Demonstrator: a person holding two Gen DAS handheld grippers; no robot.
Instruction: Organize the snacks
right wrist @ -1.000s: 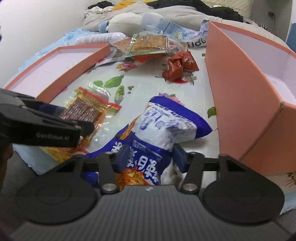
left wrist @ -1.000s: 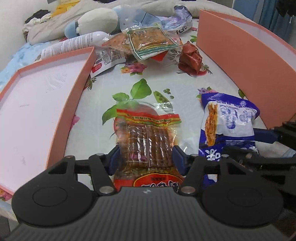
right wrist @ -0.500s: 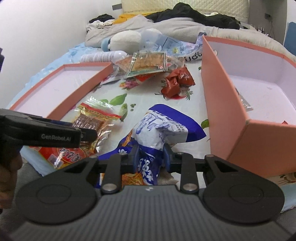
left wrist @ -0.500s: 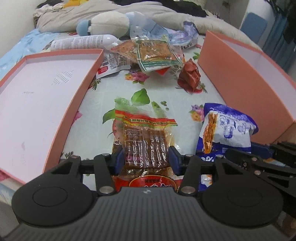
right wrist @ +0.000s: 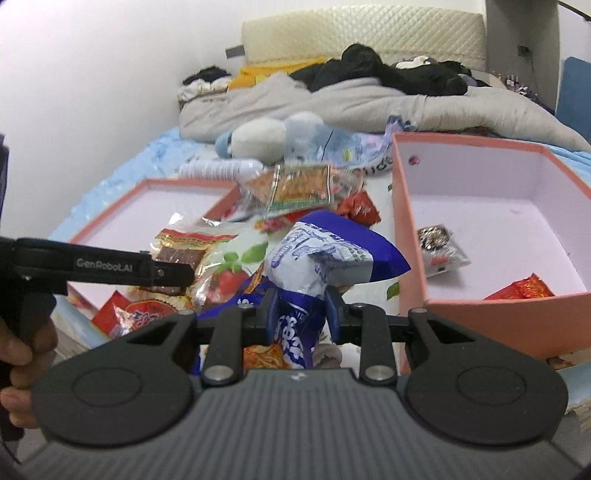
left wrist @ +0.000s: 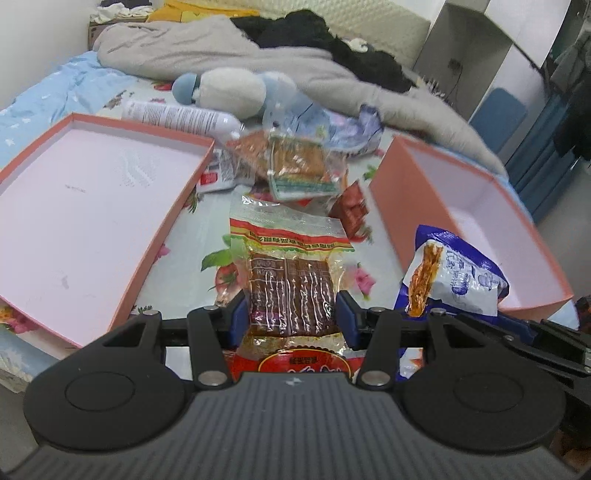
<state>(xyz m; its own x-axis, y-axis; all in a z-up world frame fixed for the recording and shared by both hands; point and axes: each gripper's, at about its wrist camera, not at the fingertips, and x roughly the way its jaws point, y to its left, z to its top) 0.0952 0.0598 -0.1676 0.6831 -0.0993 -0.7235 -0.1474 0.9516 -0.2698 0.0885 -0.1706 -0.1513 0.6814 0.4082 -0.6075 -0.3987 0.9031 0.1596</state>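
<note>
**Both grippers clamped on snack packets above the bed**

Left gripper (left wrist: 291,314): its blue pads press the two long edges of the clear packet (left wrist: 291,273) of brown strips. The packet's long axis runs near to far along the fingers; the red label end lies near, under the gripper body, and the sealed striped end points far, toward the snack pile (left wrist: 295,166). The packet is off the sheet.

Right gripper (right wrist: 301,314): the jaws are pinched on the crumpled neck of the blue bag (right wrist: 321,258). The bag stands tilted, its puffed white-and-blue end up and far, leaning right toward the deep box (right wrist: 491,310); its orange printed end hangs near, below the pads. A hand (right wrist: 18,354) shows at the left edge, holding the left gripper.

Surface: a bed with a floral sheet (left wrist: 192,229). A shallow pink lid (left wrist: 159,243) lies left; the deep box sits right and contains a few small packets. A white bottle (left wrist: 177,116) and a plush toy (left wrist: 229,92) lie beyond the pile.

Room: a grey blanket (right wrist: 332,99) with dark clothes, a padded headboard (right wrist: 362,33) and a white wall at the far end.
</note>
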